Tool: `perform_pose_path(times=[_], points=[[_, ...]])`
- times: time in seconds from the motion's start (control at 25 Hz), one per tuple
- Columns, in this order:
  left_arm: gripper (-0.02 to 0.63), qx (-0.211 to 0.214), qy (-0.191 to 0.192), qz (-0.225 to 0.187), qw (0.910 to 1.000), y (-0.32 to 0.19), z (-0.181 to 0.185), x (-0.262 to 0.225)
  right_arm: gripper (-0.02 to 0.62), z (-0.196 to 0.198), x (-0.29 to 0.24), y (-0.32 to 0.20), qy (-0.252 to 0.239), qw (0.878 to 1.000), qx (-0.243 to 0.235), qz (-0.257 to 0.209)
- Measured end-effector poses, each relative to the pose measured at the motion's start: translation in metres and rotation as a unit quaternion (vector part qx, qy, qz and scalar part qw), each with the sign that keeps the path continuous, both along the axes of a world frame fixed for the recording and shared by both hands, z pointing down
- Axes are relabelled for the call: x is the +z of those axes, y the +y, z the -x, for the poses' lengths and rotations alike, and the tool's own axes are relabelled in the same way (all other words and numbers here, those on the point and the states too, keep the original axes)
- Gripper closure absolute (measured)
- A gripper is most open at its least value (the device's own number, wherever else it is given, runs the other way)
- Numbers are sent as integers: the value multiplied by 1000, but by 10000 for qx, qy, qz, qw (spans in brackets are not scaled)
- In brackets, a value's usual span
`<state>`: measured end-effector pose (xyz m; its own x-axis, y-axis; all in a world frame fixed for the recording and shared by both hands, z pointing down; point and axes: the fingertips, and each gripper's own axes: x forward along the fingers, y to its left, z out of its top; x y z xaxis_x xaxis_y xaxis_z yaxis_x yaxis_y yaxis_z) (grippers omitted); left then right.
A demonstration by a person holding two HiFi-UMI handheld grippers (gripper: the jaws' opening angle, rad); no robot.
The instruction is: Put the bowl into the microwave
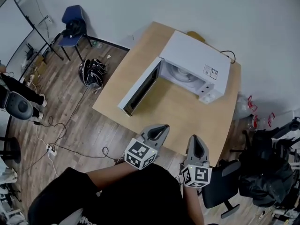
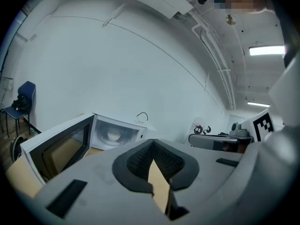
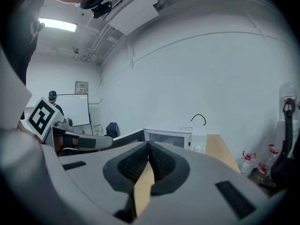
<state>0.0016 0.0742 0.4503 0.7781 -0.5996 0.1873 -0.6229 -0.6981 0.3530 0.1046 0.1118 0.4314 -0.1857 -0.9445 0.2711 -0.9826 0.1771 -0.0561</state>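
A white microwave (image 1: 197,60) stands on the wooden table (image 1: 187,111) with its door (image 1: 139,86) swung wide open to the left. Inside the cavity I see a pale round shape (image 1: 180,73); whether it is a bowl or the turntable I cannot tell. The left gripper view shows the same round shape (image 2: 114,136) in the cavity. My left gripper (image 1: 161,128) hovers over the table's near edge, jaws shut and empty. My right gripper (image 1: 197,139) hangs beside it, also shut with nothing held. Both point toward the microwave, well short of it.
A blue chair (image 1: 72,25) stands at the far left wall, with a black bag (image 1: 92,72) on the floor near the table's left corner. Cables and a power strip (image 1: 50,150) lie on the floor. A black office chair (image 1: 225,182) sits at the right.
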Motion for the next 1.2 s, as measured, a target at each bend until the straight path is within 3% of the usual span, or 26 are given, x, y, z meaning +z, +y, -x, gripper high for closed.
perform_pose_path(times=[0.36, 0.72, 1.2], points=[[594, -144, -298, -667, 9972, 100, -41, -26, 535, -16, -18, 92, 118, 9994, -164, -283], [594, -463, -511, -613, 9957, 201, -50, -14, 535, -34, -2, 189, 107, 9998, -112, -133], [594, -513, -553, -918, 9929, 243, -60, -22, 535, -54, -7, 229, 194, 9994, -78, -285]])
